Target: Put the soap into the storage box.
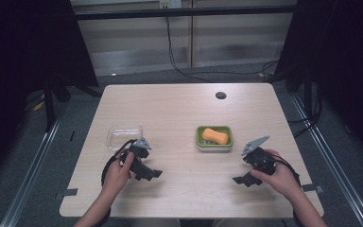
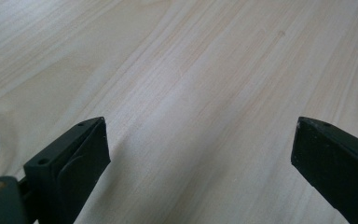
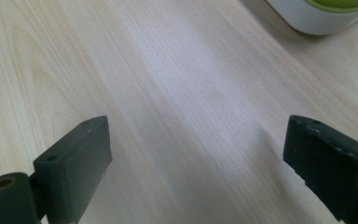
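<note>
Pale wooden table (image 1: 184, 113), both claws gaping — left claw (image 1: 152, 174), right claw (image 1: 240, 179) — soap dish (image 1: 213, 142) just beyond the right.

each black gripper (image 1: 146, 171) carries a grey three-cornered plate, blocky jaws with screw holes, and a black cable.

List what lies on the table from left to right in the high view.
clear container → left gripper → green soap dish holding an orange soap bar → right gripper.
</note>
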A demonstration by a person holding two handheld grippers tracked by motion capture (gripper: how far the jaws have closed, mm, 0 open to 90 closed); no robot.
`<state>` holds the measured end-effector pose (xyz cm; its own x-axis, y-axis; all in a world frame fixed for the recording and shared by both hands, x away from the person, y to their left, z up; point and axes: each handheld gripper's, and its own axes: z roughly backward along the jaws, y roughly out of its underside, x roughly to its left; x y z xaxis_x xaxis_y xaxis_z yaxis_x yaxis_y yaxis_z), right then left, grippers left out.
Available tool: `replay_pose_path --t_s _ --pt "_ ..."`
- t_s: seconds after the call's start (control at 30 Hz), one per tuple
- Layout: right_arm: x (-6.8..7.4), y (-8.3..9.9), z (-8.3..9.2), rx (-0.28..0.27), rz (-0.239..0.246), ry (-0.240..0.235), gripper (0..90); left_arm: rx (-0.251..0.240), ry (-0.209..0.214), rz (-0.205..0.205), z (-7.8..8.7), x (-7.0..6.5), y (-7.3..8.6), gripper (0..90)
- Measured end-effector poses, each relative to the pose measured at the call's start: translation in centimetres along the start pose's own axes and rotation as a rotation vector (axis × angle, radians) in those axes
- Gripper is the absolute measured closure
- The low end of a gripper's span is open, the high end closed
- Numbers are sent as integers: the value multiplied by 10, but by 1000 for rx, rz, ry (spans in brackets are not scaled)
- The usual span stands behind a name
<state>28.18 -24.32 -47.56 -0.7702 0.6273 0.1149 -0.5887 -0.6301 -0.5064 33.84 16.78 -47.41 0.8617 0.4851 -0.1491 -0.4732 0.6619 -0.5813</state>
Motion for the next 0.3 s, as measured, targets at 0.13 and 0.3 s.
replay_pose_path --t_s 0.13,0.3 --pt "0 2 -1 6 -2 5 74 -20 -3 20 -1 -1 0 39" --pt "0 5 1 -11 0 11 64 -11 -9 0 -1 0 -1 39"
